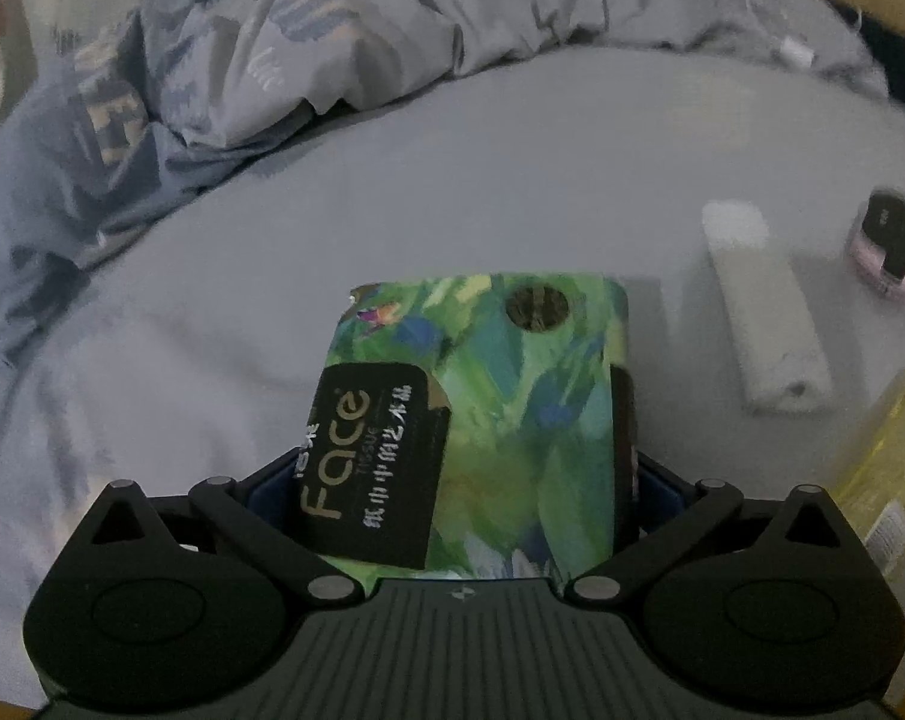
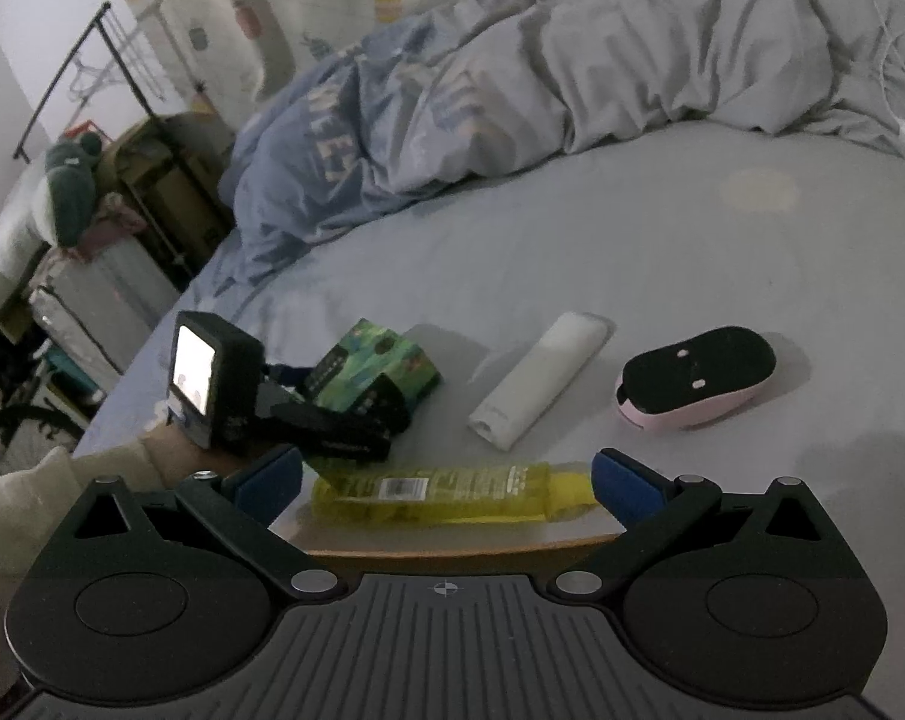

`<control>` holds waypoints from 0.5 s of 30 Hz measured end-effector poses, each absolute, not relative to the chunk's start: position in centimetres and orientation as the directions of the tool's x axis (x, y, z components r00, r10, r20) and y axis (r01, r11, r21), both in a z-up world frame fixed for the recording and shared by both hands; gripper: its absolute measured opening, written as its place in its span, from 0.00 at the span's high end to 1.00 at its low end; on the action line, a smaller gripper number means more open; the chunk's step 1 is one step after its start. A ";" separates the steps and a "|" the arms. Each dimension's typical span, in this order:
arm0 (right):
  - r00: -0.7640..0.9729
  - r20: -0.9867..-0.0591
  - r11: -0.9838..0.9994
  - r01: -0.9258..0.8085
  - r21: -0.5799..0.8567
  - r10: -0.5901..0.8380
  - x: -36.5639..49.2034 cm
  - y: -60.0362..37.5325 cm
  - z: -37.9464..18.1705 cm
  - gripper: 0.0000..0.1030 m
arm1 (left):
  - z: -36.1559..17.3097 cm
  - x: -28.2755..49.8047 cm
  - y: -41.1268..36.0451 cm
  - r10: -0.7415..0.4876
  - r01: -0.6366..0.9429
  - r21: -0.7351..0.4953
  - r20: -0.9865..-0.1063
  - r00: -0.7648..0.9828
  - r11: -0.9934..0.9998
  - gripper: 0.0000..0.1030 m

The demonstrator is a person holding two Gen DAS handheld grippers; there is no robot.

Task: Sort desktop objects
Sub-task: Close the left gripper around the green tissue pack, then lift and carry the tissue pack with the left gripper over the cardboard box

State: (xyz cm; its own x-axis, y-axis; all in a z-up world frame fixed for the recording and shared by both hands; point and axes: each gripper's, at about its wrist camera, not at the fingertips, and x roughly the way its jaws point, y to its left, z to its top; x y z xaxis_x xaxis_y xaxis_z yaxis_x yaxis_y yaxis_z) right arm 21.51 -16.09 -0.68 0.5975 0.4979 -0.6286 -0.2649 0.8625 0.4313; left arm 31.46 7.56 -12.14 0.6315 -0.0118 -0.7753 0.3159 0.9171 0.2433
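My left gripper (image 1: 470, 420) has its jaws clenched on the tissue pack (image 1: 482, 408), which sits on the bed (image 1: 452, 192) near its left edge. Taking the pack as my landmark: the white tube (image 2: 536, 378) lies just to its right, apart from it, and the pink mouse (image 2: 698, 378), belly up, lies further right again. The yellow bottle (image 2: 452, 492) lies nearer me than the pack, along the bed's front edge. My right gripper (image 2: 446, 480) hangs over that bottle with jaws released — one pad off each end, not touching that I can see. Beyond the pack the sheet is bare up to the rumpled duvet (image 2: 512, 78) — open room there.
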 end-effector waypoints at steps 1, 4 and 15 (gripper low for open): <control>0.598 -0.629 0.863 -0.264 0.431 0.497 21.4 -16.1 -0.7 0.00 | -12.2 31.4 7.5 -0.004 0.306 0.245 -0.774 0.633 0.920 0.00; 0.601 -0.627 0.864 -0.264 0.429 0.495 21.0 -16.1 -0.4 0.00 | -12.0 31.3 7.6 0.004 0.284 0.238 -0.773 0.635 0.929 0.00; 0.638 -0.600 0.870 -0.271 0.412 0.483 19.2 -17.1 2.0 0.00 | -10.7 28.5 8.6 0.074 0.171 0.249 -0.742 0.666 0.953 0.04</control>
